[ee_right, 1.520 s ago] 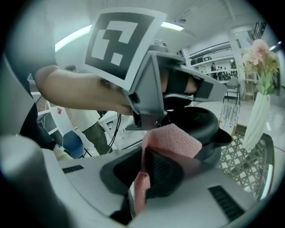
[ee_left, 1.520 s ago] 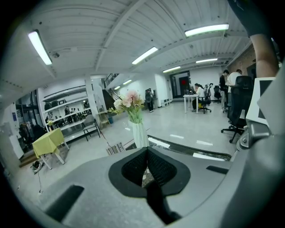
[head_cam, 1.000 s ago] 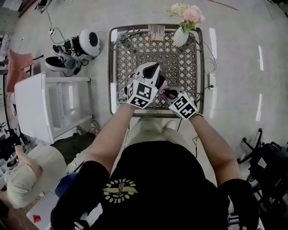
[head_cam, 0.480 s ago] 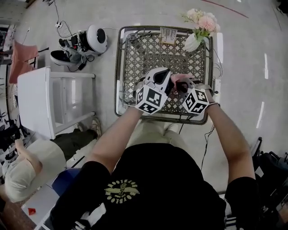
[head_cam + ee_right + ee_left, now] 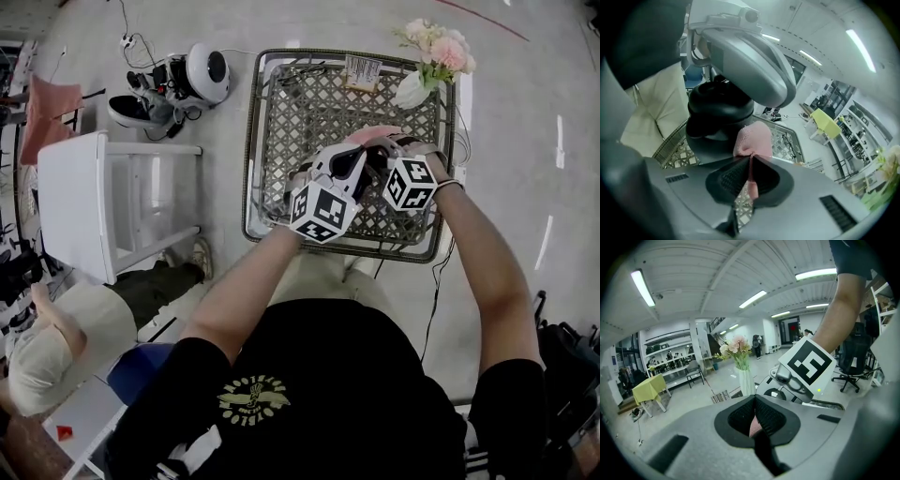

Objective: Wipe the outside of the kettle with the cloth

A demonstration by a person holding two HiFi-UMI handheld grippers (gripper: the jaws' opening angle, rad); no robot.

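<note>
Closest to me, the left tongs (image 5: pixel 754 417) are pressed together, and a thin sliver of pink shows in the seam between them. It looks like an edge of the cloth (image 5: pixel 752 138), so I read them as pinching it. The right tongs (image 5: pixel 749 169) are clamped on the same cloth. A pink fold runs down through their seam, and the rest is bunched in a soft lump just past the tips, against the dark front of the left tool. From my head camera the two tools sit tip to tip, tilted toward each other, with the cloth peeking out as a pink edge above them. Both are held over the near right part of the lattice-topped metal table (image 5: pixel 281 122); I cannot tell whether they touch it. At the table's far right corner a white vase (image 5: pixel 410 89) stands with pink and cream flowers (image 5: pixel 441 47). On the floor beyond the table's far left corner sits a white round object (image 5: pixel 208 70) with a dark top, among cables; I cannot say what it is.
</note>
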